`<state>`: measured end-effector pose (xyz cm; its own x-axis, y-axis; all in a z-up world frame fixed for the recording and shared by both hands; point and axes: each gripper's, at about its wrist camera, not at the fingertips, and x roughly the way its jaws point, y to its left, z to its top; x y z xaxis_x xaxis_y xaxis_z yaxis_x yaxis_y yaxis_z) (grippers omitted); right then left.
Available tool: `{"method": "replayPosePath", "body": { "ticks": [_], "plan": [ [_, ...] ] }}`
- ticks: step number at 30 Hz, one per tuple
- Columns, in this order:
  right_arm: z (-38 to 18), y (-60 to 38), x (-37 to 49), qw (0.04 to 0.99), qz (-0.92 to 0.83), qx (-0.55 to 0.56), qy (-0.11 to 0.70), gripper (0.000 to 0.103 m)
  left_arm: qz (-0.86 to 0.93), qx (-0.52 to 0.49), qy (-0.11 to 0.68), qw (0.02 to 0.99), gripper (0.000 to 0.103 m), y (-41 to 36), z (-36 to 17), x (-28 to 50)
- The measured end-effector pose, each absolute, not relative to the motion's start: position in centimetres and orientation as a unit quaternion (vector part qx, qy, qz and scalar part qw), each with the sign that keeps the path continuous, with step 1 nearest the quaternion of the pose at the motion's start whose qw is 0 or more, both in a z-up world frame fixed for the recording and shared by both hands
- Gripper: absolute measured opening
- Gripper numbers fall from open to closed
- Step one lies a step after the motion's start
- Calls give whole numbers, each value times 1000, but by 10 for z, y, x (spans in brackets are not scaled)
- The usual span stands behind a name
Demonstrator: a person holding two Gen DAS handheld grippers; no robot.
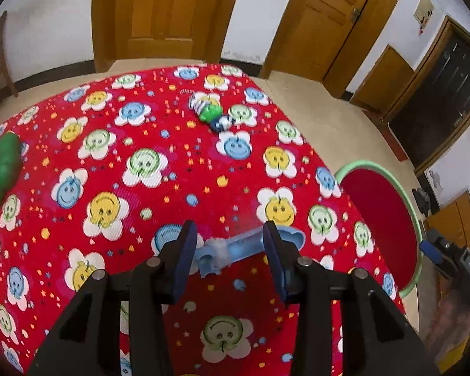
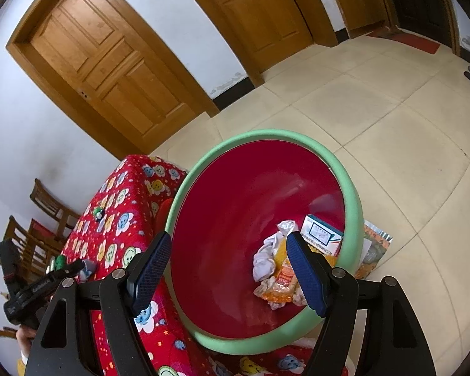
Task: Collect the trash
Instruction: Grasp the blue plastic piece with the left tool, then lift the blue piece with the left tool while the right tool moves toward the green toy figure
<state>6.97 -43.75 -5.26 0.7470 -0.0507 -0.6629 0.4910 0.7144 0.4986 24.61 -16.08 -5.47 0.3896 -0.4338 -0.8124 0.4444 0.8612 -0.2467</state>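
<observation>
My left gripper (image 1: 230, 244) is open just above the red flowered tablecloth (image 1: 109, 144), its fingers on either side of a light blue plastic piece (image 1: 235, 250) with crumpled clear film on it. A green and striped wrapper (image 1: 211, 111) lies farther back on the table. My right gripper (image 2: 228, 266) is open and empty above the red bin with a green rim (image 2: 266, 138), which also shows in the left wrist view (image 1: 379, 203). In the bin lie crumpled white paper (image 2: 264, 260), an orange wrapper (image 2: 282, 282) and a small white and blue box (image 2: 319, 235).
A green object (image 1: 0, 172) lies at the table's left edge. Wooden chairs (image 2: 40, 219) stand behind the table. A printed bag (image 2: 376, 247) lies on the tiled floor beside the bin. Wooden doors (image 1: 159, 12) line the wall.
</observation>
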Motion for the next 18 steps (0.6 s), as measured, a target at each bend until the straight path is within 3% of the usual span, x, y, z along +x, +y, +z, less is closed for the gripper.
{"method": "replayPosePath", "body": {
  "ticks": [10, 13, 18],
  "plan": [
    [-47, -432, 70, 873, -151, 337, 320, 77, -265, 10, 480, 837, 42, -161, -63, 236],
    [-45, -428, 73, 873, -146, 334, 323, 77, -261, 2, 476, 840, 22, -158, -64, 236],
    [-35, -417, 81, 882, -136, 310, 329, 77, -263, -22, 472, 841, 19, -150, -63, 234]
  ]
}}
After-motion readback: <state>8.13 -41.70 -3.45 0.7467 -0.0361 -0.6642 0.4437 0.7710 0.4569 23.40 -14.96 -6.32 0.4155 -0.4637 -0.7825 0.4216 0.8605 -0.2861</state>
